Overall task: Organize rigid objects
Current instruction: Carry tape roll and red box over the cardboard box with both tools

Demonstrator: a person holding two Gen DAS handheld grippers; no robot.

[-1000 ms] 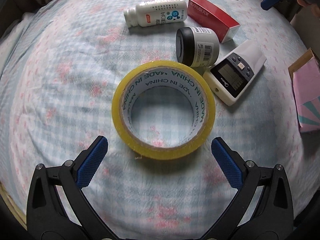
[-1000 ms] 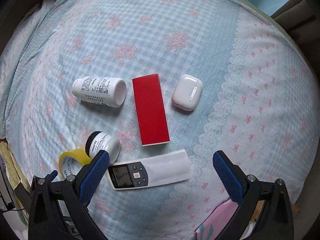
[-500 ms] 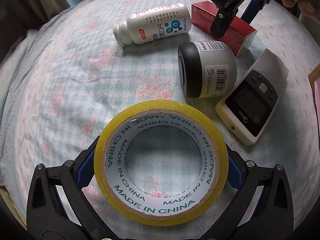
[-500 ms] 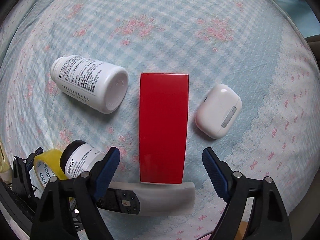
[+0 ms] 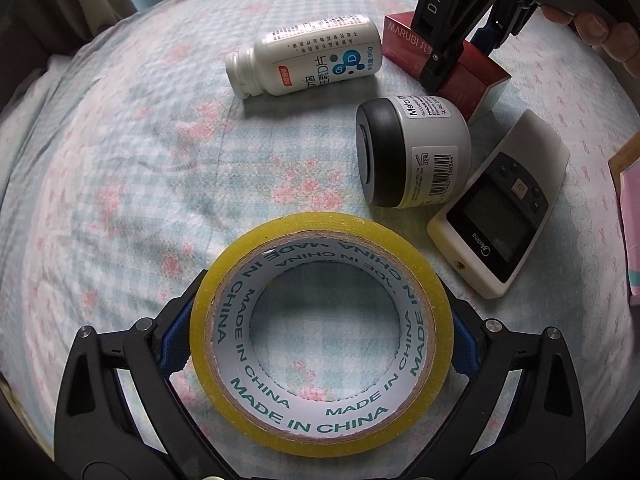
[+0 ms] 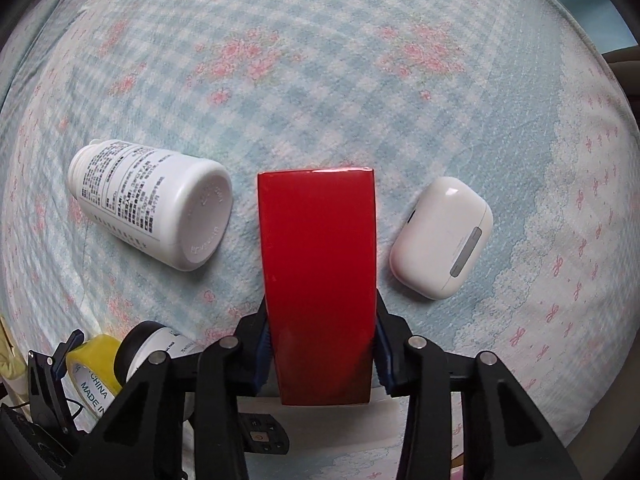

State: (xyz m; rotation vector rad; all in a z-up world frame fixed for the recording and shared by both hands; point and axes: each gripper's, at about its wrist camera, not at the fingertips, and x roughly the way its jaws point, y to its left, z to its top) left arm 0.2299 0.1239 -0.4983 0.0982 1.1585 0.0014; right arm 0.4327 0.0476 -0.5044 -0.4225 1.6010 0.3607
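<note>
Red box (image 6: 318, 280) between right hand-held gripper (image 6: 320, 354) pads

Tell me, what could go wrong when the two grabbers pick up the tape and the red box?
1. The left gripper is closing across the tape roll's round sides; it could pop out.
2. The right gripper is closing on only the near end of the red box, so it might tip and bump the remote.

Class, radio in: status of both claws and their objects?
Left claw closing around tape roll. Right claw closing on red box. Nothing blocking.
</note>
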